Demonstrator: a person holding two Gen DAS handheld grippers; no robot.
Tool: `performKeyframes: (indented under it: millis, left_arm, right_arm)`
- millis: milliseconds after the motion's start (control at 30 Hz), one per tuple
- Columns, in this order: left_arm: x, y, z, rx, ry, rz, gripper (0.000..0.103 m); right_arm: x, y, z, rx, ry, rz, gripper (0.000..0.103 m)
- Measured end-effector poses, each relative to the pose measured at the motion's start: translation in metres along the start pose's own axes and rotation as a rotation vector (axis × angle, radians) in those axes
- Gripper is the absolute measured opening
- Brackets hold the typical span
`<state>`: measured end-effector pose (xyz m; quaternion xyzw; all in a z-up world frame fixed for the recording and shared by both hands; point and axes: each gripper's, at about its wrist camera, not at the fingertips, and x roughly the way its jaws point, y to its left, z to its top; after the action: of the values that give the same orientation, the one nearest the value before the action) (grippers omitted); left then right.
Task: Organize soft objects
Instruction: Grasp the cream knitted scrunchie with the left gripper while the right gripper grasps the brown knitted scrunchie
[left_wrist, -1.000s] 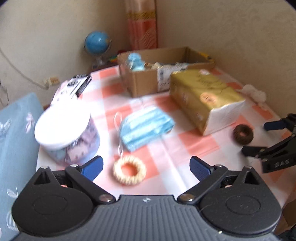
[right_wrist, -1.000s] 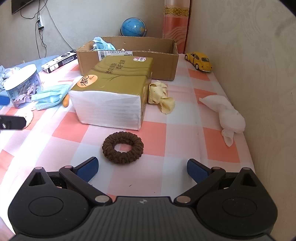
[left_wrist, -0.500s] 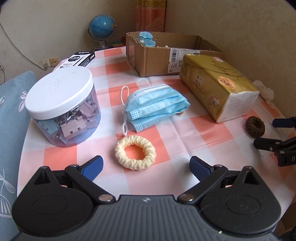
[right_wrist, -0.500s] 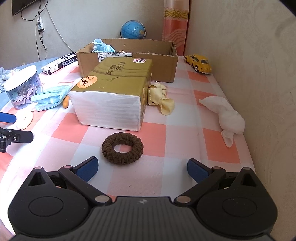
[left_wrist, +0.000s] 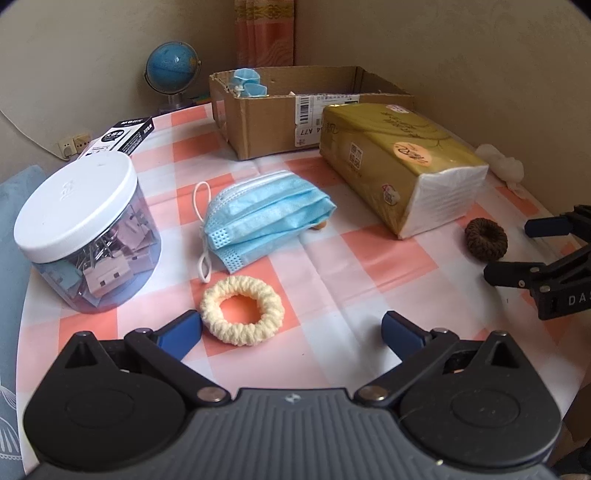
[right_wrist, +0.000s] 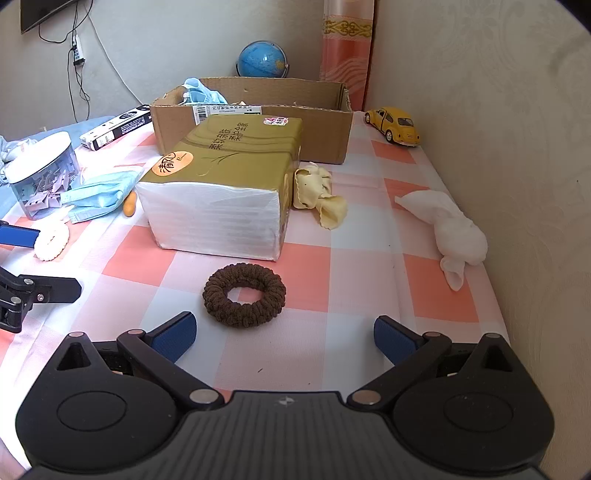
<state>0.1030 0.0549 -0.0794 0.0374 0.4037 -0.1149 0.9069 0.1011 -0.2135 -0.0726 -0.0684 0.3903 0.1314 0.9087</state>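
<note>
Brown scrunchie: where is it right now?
The brown scrunchie lies flat on the checked tablecloth, just ahead of the open right tool, in front of the tissue pack's white end.

Cream scrunchie, brown scrunchie, blue mask, gold tissue pack, pink-white checked tablecloth.

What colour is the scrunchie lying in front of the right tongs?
Dark brown scrunchie; it shows best in the right wrist view.
</note>
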Motion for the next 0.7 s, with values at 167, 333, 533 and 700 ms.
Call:
performKeyframes:
  millis: [167,333,533,700]
  left_arm:
    - [-0.001,0.001,-0.001,0.001,-0.003,-0.002,0.103]
    - [-0.001,0.001,-0.001,-0.01,-0.003,0.008,0.103]
    - [-0.002,0.006,-0.001,-0.01,-0.002,0.01,0.103]
    - [-0.003,0.014,0.0,-0.019,-0.011,0.015,0.096]
  right_arm:
    - [0.0,0.0,0.0,-0.001,0.0,0.0,0.103]
    - [0.0,0.0,0.0,0.001,-0.003,0.0,0.103]
    - [-0.001,0.0,-0.002,0.001,-0.015,0.0,0.103]
    - [-0.002,0.0,-0.003,0.001,-0.021,0.0,0.103]
